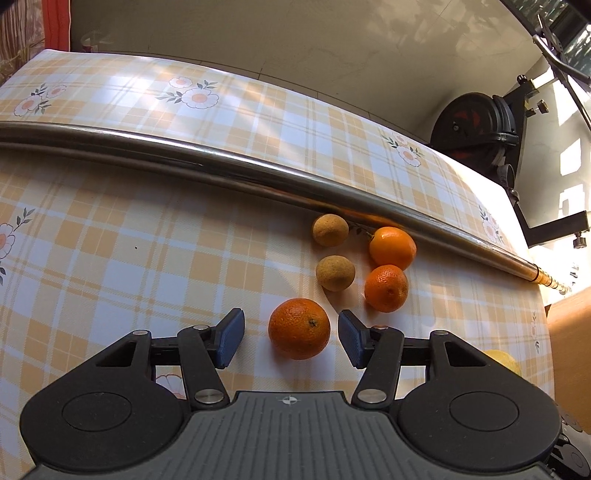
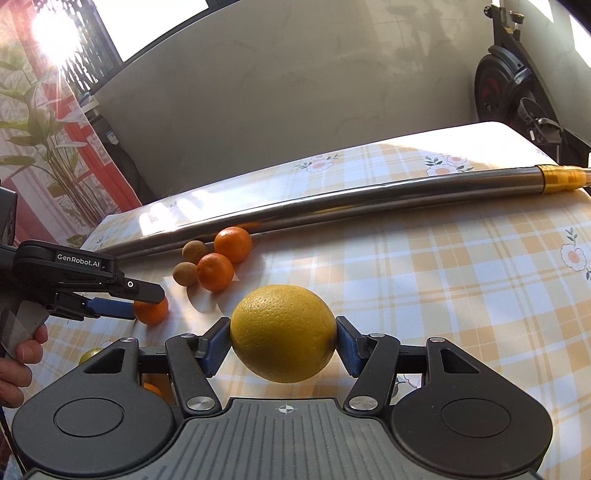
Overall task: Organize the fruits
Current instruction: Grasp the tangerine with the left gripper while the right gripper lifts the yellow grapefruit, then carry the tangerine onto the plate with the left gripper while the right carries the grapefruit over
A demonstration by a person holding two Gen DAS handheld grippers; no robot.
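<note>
The surface (image 2: 461,266) wore an orange-and-white checked cloth printed with daisies. A long steel pipe (image 1: 229,171) lay across it. Behind rose a plain grey wall (image 2: 295,92). At far right stood what looked like an exercise bike (image 2: 506,92). At left, sun glared through a window (image 2: 55,33) over a leafy plant (image 2: 48,140).

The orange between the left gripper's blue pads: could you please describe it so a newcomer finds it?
Start at the long steel pipe lying across the checked tablecloth. Fruit clusters below it; the large round orange sits nearest the camera, bigger than both mandarins.
</note>
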